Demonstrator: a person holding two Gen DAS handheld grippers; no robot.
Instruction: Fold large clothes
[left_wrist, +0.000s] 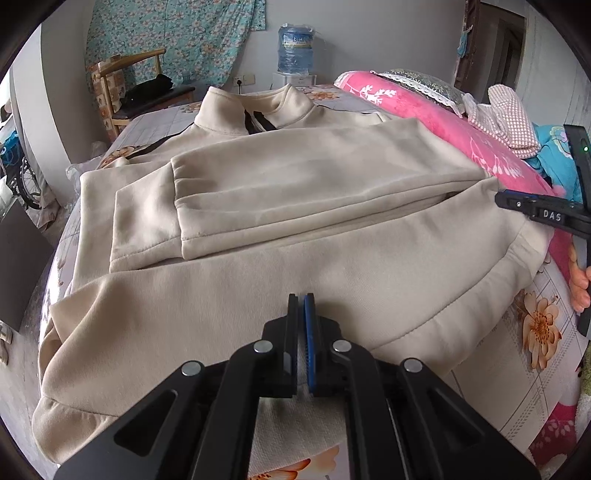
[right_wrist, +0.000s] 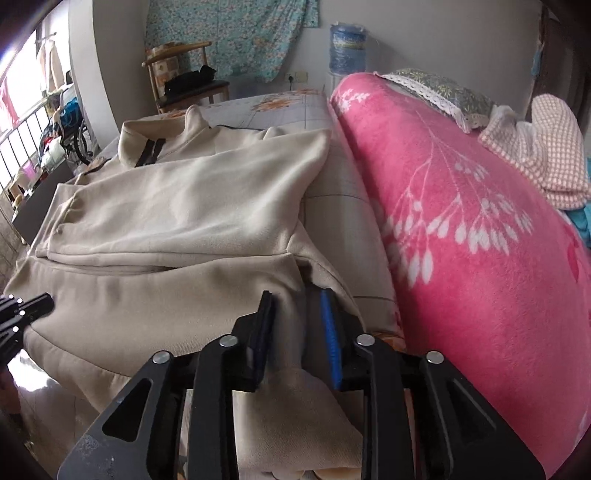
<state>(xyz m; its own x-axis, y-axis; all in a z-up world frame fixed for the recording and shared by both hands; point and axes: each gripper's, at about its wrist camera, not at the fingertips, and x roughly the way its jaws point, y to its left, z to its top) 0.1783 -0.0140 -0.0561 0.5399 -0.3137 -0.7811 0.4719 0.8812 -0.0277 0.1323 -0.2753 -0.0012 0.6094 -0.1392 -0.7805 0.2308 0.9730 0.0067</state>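
Two grippers | left gripper (left_wrist: 301, 300) fingers pinched shut on beige jacket (left_wrist: 295, 192) hem | right gripper (right_wrist: 297, 295) fingers partly open, jacket fabric between, not clamped

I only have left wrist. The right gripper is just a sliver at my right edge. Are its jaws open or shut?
Observer: Open. The right wrist view shows the right gripper with its jaws apart, at the near right hem corner of the beige jacket.
Operator: Is cloth between them?
Observer: Yes, hem cloth lies between the pads, but I can't see it pinched.
Operator: Any room between the jacket and the pink blanket?
Observer: Yes. A strip of bare bed sheet shows between the folded sleeve and the pink blanket.
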